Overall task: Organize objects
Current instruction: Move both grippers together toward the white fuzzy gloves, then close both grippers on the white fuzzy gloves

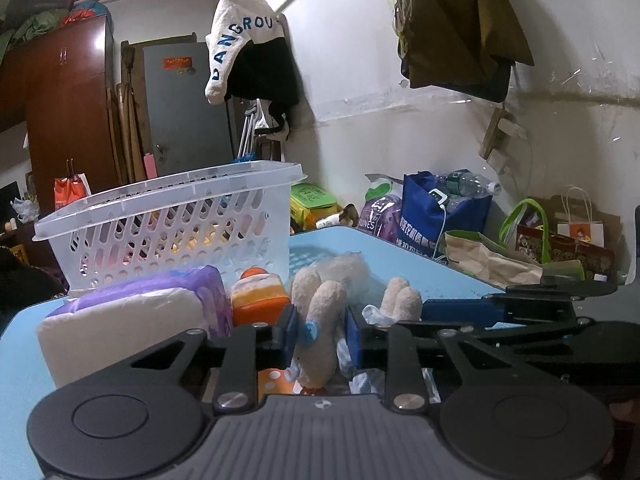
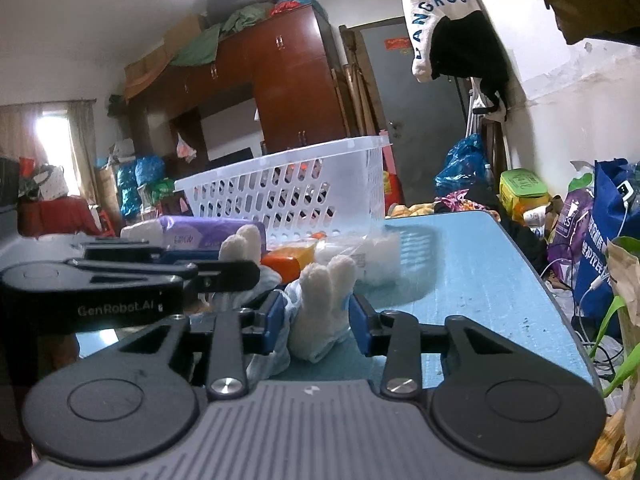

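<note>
A cream plush toy (image 1: 320,320) in light-blue clothes lies on the blue table (image 1: 420,272). My left gripper (image 1: 320,332) has its blue pads close around one plush limb and grips it. My right gripper (image 2: 316,316) is closed on the toy's other limb (image 2: 324,292). The left gripper also shows at the left of the right wrist view (image 2: 168,268). A white slotted basket (image 1: 172,216) stands behind, also in the right wrist view (image 2: 296,192). A purple-white tissue pack (image 1: 132,312) and an orange container (image 1: 260,292) lie in front of it.
A clear bag of white items (image 2: 368,252) lies by the basket. Bags and bottles crowd the floor beyond the table's right edge (image 1: 448,208). A wardrobe (image 2: 288,84) and a grey door (image 1: 184,108) stand behind. Clothes hang overhead (image 1: 248,48).
</note>
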`<state>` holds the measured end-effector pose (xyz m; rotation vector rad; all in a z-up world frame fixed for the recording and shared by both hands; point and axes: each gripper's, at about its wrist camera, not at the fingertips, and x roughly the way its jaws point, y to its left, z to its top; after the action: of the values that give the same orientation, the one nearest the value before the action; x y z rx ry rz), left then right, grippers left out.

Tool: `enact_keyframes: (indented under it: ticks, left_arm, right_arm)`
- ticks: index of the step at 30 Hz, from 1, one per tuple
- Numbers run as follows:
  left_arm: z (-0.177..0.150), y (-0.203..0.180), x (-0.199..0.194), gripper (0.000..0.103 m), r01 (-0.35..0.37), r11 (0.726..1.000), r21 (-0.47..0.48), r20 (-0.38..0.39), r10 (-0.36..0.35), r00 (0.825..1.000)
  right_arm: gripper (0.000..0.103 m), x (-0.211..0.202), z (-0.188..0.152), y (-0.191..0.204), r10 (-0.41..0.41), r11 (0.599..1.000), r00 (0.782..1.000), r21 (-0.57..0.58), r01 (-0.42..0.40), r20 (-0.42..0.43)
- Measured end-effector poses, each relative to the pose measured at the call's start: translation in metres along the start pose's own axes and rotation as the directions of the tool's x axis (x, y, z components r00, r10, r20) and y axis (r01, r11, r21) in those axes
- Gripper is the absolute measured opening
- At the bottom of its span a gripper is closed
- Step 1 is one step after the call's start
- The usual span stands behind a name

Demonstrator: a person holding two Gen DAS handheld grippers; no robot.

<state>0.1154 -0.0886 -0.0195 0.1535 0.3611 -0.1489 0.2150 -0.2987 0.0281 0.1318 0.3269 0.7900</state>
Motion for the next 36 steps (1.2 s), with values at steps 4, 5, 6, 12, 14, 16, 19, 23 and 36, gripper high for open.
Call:
enact_keyframes:
  ticks: [4,5,6,12,14,16,19,23,36]
  left_arm:
    - [-0.002,0.0,0.001,0.03,0.003,1.0,-0.001,0.003,-0.003,1.0]
    - [-0.002,0.001,0.001,0.03,0.003,1.0,-0.001,0.004,-0.003,1.0]
    - [-0.002,0.001,0.001,0.03,0.004,1.0,-0.002,0.005,-0.004,1.0]
    - [-0.003,0.0,0.003,0.029,0.005,1.0,-0.001,0.012,-0.005,1.0]
    - [-0.004,-0.001,0.002,0.026,0.005,1.0,0.003,0.025,-0.005,1.0]
    - [-0.005,-0.001,0.0,0.025,0.013,1.0,0.003,0.037,-0.013,0.999]
    - [-0.006,0.001,-0.004,0.024,0.028,1.0,-0.003,0.055,-0.027,0.998]
    - [-0.006,0.002,-0.015,0.023,0.043,0.999,-0.003,0.108,-0.043,0.993]
    - [0.022,0.016,-0.059,0.023,0.024,1.0,-0.001,0.266,-0.023,0.964]
  right_arm:
    - [0.04,0.005,0.001,0.0,-0.001,1.0,1.0,0.023,0.001,0.007]
    - [0.04,0.006,0.002,0.0,-0.002,1.0,1.0,0.029,0.002,0.01]
    - [0.038,0.006,0.002,0.0,-0.007,0.999,1.0,0.033,0.006,0.013]
    - [0.018,0.006,0.002,-0.004,-0.009,0.999,1.0,0.05,0.008,0.024]
    - [0.017,0.005,0.002,-0.004,-0.006,0.999,1.0,0.051,0.005,0.026]
    - [0.017,0.002,0.002,-0.002,-0.016,0.999,0.999,0.032,0.015,0.038]
    - [0.017,-0.003,0.004,0.002,-0.023,1.0,0.998,0.006,0.023,0.063]
    - [0.017,-0.013,0.008,0.005,-0.014,1.0,0.994,-0.02,0.016,0.107]
    - [0.017,-0.014,0.057,0.03,0.065,0.989,0.979,-0.144,-0.037,0.193]
